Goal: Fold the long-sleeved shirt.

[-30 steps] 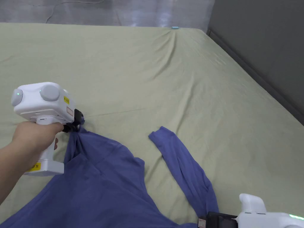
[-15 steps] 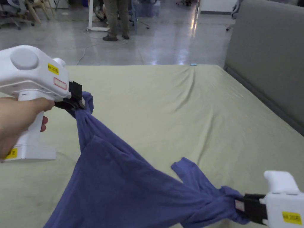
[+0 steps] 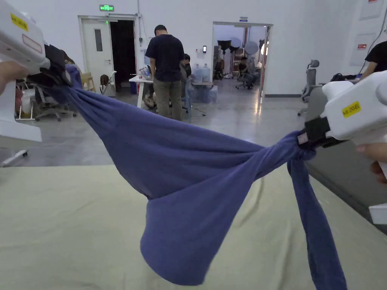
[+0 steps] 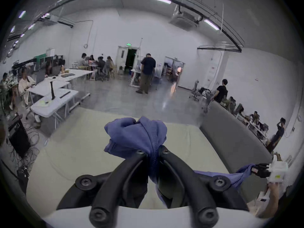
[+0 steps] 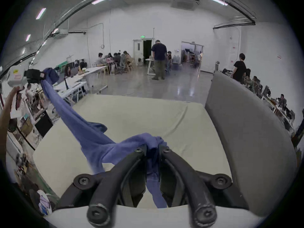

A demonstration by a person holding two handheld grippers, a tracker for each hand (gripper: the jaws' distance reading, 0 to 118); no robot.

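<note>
Left tongs point(image 4: 152, 152), right tongs point(image 5: 152, 149) each clamped on bunched blue shirt point(image 3: 181, 170), stretched above bed point(image 3: 56, 226).

Tongs point(image 5: 152, 150) clamped on shirt point(image 5: 92, 137)

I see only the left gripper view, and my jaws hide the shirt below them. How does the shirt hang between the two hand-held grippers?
Observer: In the head view, the blue long-sleeved shirt sags in a deep pouch over the bed sheet.
Operator: Does the right side hold it well?
Observer: In the right gripper view, the right hand-held gripper has both jaws pressed on bunched cloth.
</note>
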